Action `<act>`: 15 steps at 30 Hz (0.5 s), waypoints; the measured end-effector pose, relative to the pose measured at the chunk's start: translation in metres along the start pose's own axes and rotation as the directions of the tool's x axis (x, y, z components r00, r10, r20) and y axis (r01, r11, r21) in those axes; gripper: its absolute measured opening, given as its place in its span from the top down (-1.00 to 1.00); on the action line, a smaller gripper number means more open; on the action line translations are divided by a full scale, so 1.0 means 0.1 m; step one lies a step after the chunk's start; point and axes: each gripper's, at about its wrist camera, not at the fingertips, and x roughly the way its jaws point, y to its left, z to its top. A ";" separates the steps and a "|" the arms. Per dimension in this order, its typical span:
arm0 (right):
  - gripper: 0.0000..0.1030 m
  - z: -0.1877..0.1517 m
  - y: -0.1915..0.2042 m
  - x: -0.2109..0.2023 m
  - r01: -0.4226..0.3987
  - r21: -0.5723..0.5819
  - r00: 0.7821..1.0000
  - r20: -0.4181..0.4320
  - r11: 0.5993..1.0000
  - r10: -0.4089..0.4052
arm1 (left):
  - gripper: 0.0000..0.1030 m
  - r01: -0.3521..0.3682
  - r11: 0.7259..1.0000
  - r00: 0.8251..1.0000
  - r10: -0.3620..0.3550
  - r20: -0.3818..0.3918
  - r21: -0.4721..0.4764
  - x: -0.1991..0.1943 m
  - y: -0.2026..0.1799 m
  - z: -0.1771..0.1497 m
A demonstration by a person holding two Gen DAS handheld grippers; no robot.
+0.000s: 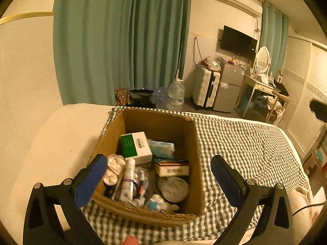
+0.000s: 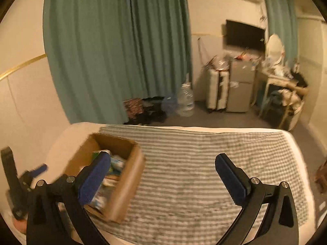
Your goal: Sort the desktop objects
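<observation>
Crowding looked the main risk: the brown open-topped cardboard box (image 1: 157, 163) on the green-and-white checked cloth (image 1: 241, 147) was already packed with a green-and-white carton (image 1: 136, 147), a white tube with a purple band (image 1: 128, 180), a round grey tin (image 1: 172, 189), a pale blue packet (image 1: 162, 148) and a small white-and-orange box (image 1: 172, 168), so a careless reach could have jostled the heap or caught the box's thin wall and dragged it over the cloth. The right wrist view was smeared, which hinted at quick motion and made a clipped rim likelier. The left gripper (image 1: 158, 176) hung above the box with its blue-padded jaws spread wide, gripping nothing; one pad overlapped the near left wall in view, though contact could not be judged. The right gripper (image 2: 163, 178) also gaped wide and empty over bare cloth, with the box to its left.
</observation>
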 end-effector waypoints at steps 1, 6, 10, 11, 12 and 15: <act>-0.99 -0.10 -0.07 -0.02 0.023 0.010 1.000 0.005 1.000 -0.023 | -1.00 0.002 1.000 1.000 -0.002 -0.002 -0.011 0.02 -0.05 -0.06; -0.99 -0.91 -0.35 0.18 0.113 0.070 0.994 0.000 0.991 -0.114 | -1.00 0.033 0.999 0.998 -0.035 -0.059 -0.035 0.23 -0.24 -0.34; -0.99 -1.47 -0.42 0.41 0.142 0.070 0.985 -0.108 0.987 -0.134 | -1.00 0.015 1.000 0.993 -0.012 -0.119 0.023 0.38 -0.39 -0.44; -0.99 -1.53 -0.45 0.48 0.131 0.089 0.982 -0.149 0.987 -0.117 | -1.00 0.014 0.999 0.993 -0.010 -0.118 0.033 0.38 -0.42 -0.46; -0.99 -1.57 -0.48 0.53 0.120 0.116 0.980 -0.170 0.986 -0.099 | -1.00 0.014 0.999 0.993 -0.009 -0.115 0.042 0.38 -0.45 -0.48; -0.99 -1.55 -0.63 0.61 0.111 0.219 0.977 -0.202 0.969 -0.067 | -1.00 0.013 0.998 0.994 -0.006 -0.109 0.061 0.39 -0.50 -0.51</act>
